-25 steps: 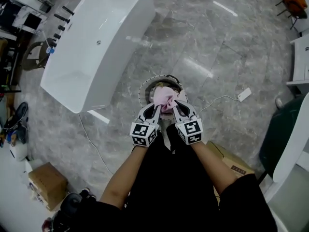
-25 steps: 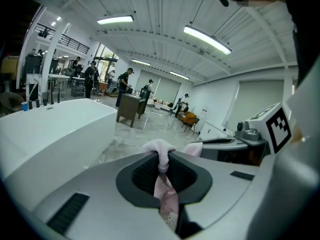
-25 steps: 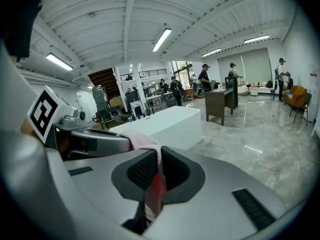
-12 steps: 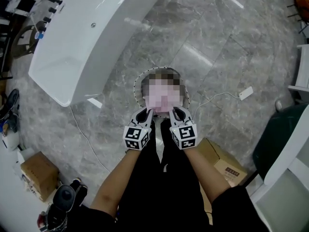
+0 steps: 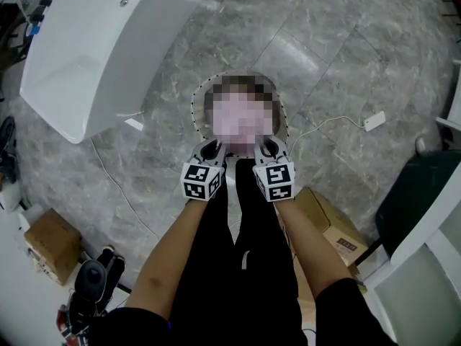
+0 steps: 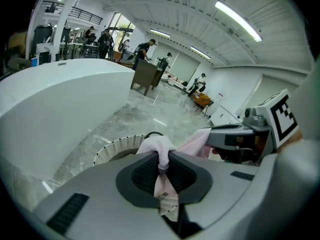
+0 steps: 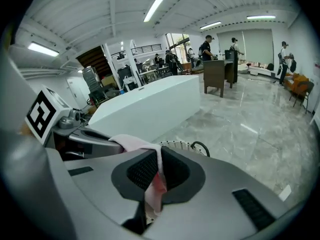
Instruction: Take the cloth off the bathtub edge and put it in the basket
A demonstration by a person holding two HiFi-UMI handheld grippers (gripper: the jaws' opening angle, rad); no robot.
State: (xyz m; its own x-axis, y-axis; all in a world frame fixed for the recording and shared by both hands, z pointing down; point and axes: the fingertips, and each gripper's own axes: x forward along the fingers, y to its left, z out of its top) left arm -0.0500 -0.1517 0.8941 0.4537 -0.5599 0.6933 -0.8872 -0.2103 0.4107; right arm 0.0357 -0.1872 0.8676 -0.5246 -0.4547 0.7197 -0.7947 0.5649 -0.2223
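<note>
Both grippers hold one pink cloth between them, just above a round white wicker basket on the floor. My left gripper is shut on one end, the fabric pinched between its pads. My right gripper is shut on the other end of the cloth. In the head view a blurred patch covers the cloth and the basket's inside. The basket's rim shows just beyond the left jaws, and the same rim beyond the right ones. The white bathtub stands at the upper left, apart from the grippers.
Cardboard boxes sit at the lower left and beside the person's right leg. A white cable with an adapter runs across the marble floor right of the basket. A dark green object stands at the right edge.
Both grippers have sunk together with the cloth, from well above the basket to just over its rim. The grips on the cloth are unchanged.
</note>
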